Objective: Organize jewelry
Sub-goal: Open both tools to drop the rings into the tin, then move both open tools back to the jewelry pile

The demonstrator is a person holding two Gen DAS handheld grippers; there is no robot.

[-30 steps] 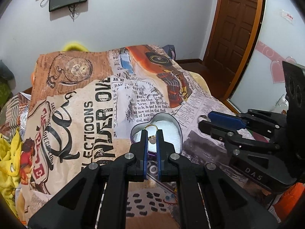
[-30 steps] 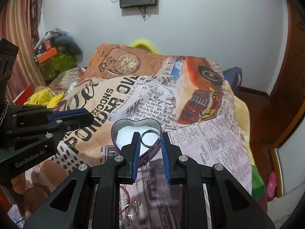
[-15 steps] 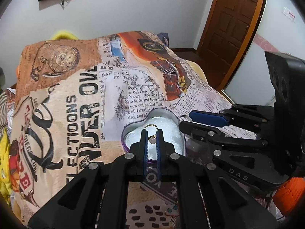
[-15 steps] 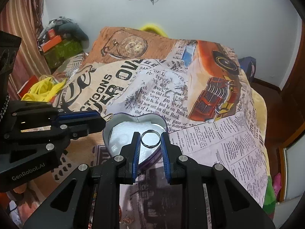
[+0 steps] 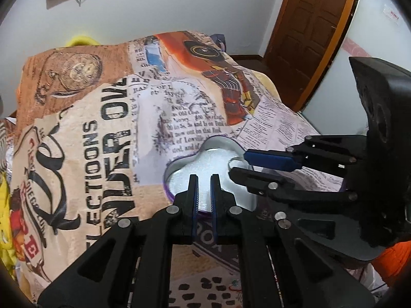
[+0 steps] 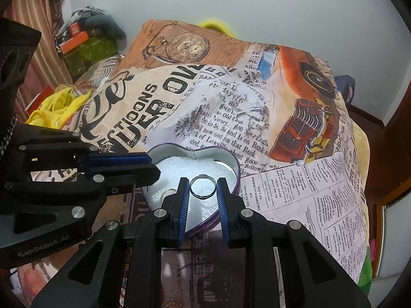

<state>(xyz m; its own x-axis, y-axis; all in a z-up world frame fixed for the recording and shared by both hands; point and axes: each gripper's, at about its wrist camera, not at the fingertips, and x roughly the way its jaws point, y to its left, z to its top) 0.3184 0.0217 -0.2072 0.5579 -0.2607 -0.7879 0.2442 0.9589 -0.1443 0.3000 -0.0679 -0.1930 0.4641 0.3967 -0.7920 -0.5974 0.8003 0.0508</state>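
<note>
A: Starting at the right gripper: what are its jaws doing?

B: They are clenching on a silver ring, pinching it by its two sides so that the open circle is facing the camera. It is a plain, smooth band, shining a little, and small enough to be slipping out if the squeeze goes slack.

A: And the left gripper?

B: Its jaws are sitting closed, with only a sliver of white showing through between them. I am not seeing anything caught in that gap.

A: Where is the ring hanging?

B: Over the heart-shaped tin, above the white foam that is lining its bottom. Both grippers are pointing down into the tin, the left one coming in from the side, close beside the right.

A: Is anything lying in the tin already?

B: A thin gold hoop is showing on the foam, just beside the right gripper's left finger. Whether it is resting free I cannot tell, but nothing appears to be gripping it.

A: So how far along are we looking?

B: Early to middling, I am judging. One piece seems to be in, and the silver ring is poised over the foam, not yet let go. The tin itself is sitting on the printed blanket covering the bed. Something small is glinting near the bottom edge of the right view, too tiny to name.
</note>
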